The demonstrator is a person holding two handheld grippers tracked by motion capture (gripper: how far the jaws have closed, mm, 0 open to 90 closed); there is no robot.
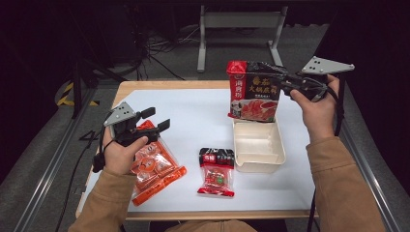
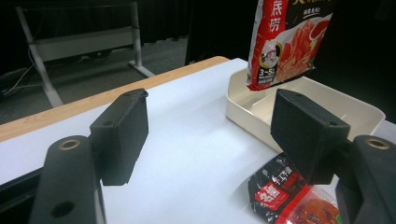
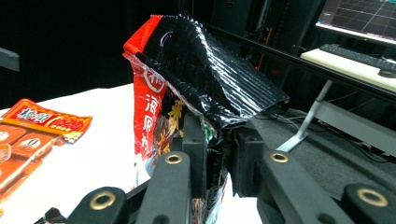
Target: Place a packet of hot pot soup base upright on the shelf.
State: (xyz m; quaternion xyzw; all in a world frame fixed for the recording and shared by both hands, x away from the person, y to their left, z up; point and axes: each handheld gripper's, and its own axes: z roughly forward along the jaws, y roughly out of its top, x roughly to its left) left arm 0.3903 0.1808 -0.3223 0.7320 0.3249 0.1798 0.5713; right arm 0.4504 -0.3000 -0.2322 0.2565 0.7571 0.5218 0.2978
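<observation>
1. I count two grippers, one in each hand, and three packets on or above the table (image 1: 203,116), plus one tray.
2. At the far left my left gripper (image 1: 153,120) sits low over the table. Its jaws are spread with nothing between them; through its own camera I see bare white table in the gap (image 2: 205,140).
3. Just under and beside that hand lies the first packet, the orange pack (image 1: 157,171), flat on the table near the left front edge. In the right gripper view it shows at the left edge (image 3: 37,128).
4. Next along, near the table's middle front, lies the second packet, a small red-and-black pack (image 1: 216,171), flat, apart from the orange pack and just left of the tray. The left gripper view catches it at the bottom right (image 2: 280,191).
5. Right of it stands the one tray (image 1: 258,162), cream, open, with a divider inside (image 2: 327,100).
6. The third packet, the big red-and-black bag (image 1: 254,92), hangs upright with its lower edge at the tray's far rim.
7. At the far right my right gripper (image 1: 285,82) holds that bag. Its jaws are pinched on the crumpled top edge of the bag (image 3: 205,84).
</observation>
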